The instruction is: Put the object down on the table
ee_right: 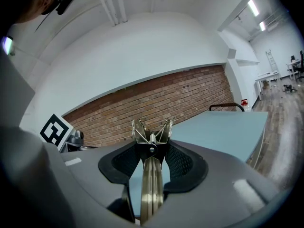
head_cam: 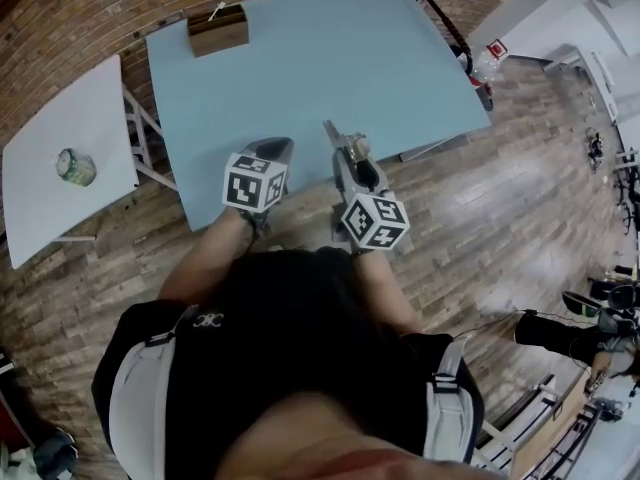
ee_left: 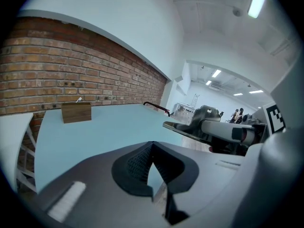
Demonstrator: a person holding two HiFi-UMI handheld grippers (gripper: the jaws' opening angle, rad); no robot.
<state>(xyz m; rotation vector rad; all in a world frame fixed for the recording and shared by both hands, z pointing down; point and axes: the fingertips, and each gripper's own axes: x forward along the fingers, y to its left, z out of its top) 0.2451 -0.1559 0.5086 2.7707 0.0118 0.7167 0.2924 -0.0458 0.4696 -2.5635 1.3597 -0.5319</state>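
My right gripper [head_cam: 350, 158] is shut on a flat metal tool [head_cam: 332, 134], held over the near edge of the light blue table [head_cam: 330, 58]. In the right gripper view the tool [ee_right: 152, 132] stands edge-on between the pads [ee_right: 178, 160], its two handles pressed together and its splayed head poking past the tips. The left gripper view shows the same tool [ee_left: 187, 129] at the right, above the tabletop. My left gripper [head_cam: 272, 151] hovers beside it to the left, also at the near edge. Its jaws [ee_left: 151, 148] meet at the tips with nothing between them.
A wooden box [head_cam: 218, 30] stands at the far left corner of the blue table. A white side table [head_cam: 60, 158] to the left carries a small round container [head_cam: 76, 167]. A black chair back [head_cam: 440, 13] sits at the far right corner. A brick wall runs behind.
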